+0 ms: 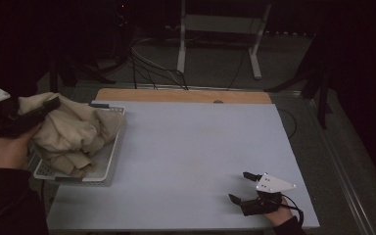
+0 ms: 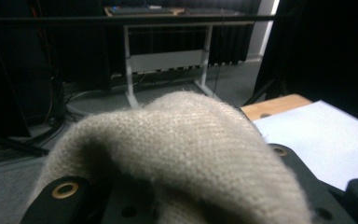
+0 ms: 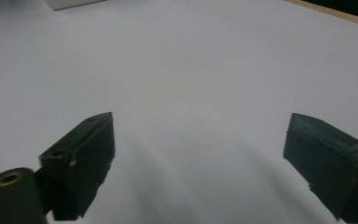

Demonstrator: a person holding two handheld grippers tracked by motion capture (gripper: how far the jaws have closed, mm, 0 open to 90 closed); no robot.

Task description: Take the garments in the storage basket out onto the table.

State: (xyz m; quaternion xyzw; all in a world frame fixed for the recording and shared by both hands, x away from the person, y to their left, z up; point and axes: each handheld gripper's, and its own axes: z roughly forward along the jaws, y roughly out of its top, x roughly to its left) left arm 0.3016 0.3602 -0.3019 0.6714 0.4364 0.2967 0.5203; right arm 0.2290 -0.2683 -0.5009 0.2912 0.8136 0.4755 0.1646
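A crumpled beige knit cloth (image 1: 73,132) lies heaped in a white perforated basket (image 1: 106,165) at the table's left edge. My left gripper (image 1: 53,105) reaches over the top of the heap from the left and is shut on a fold of it. In the left gripper view the knit cloth (image 2: 186,144) bulges up between the black jaws and hides their tips. My right gripper (image 1: 238,186) rests low near the table's front right corner. It is open, and the jaws stand wide apart over bare table (image 3: 200,149) with nothing between them.
The pale table top (image 1: 191,147) stretches between the basket and the right gripper. A wooden strip (image 1: 176,95) runs along its far edge. Beyond it, on the floor, stand a white desk frame (image 1: 218,29) and loose cables (image 1: 152,68).
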